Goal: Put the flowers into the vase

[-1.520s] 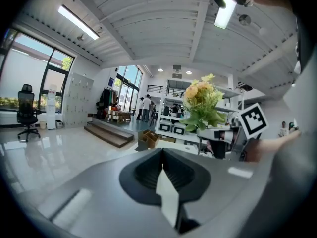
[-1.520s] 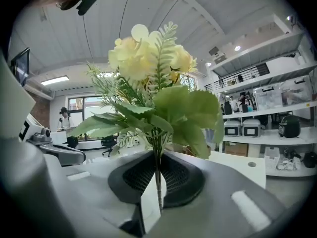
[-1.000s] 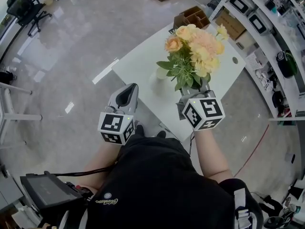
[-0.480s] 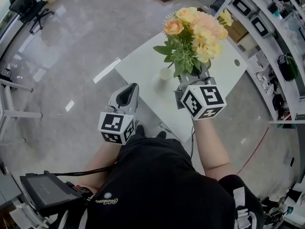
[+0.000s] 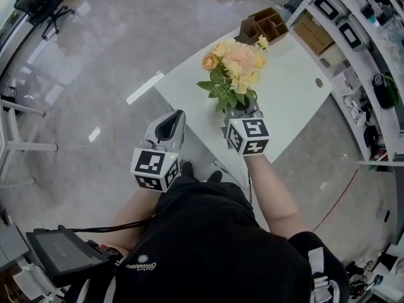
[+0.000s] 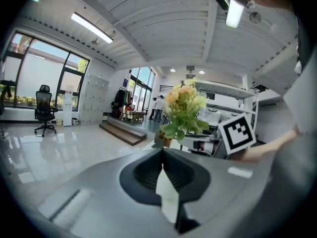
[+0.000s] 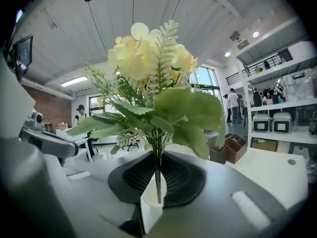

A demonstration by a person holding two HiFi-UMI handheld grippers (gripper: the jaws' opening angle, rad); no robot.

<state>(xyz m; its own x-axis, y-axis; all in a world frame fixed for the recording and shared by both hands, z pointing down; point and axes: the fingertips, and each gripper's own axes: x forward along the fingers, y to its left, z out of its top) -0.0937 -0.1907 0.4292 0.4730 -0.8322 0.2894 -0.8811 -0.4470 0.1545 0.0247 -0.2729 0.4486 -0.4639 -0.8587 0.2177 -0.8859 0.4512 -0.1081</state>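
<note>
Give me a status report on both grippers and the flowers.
Status: left gripper shut, empty. Right gripper shut on the flowers, upright over the white table. Vase hidden under the leaves in head view. Nothing seen in the way.

Lab: equip. shelves [image 5: 353, 36], office chair [image 5: 38, 4].

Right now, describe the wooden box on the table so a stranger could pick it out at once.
Start at the white table on the shiny floor and go to its far corner, beyond the flowers held in the right tongs. There sits the wooden box: the only brown thing on the tabletop, open-topped and split by dividers into compartments.
</note>
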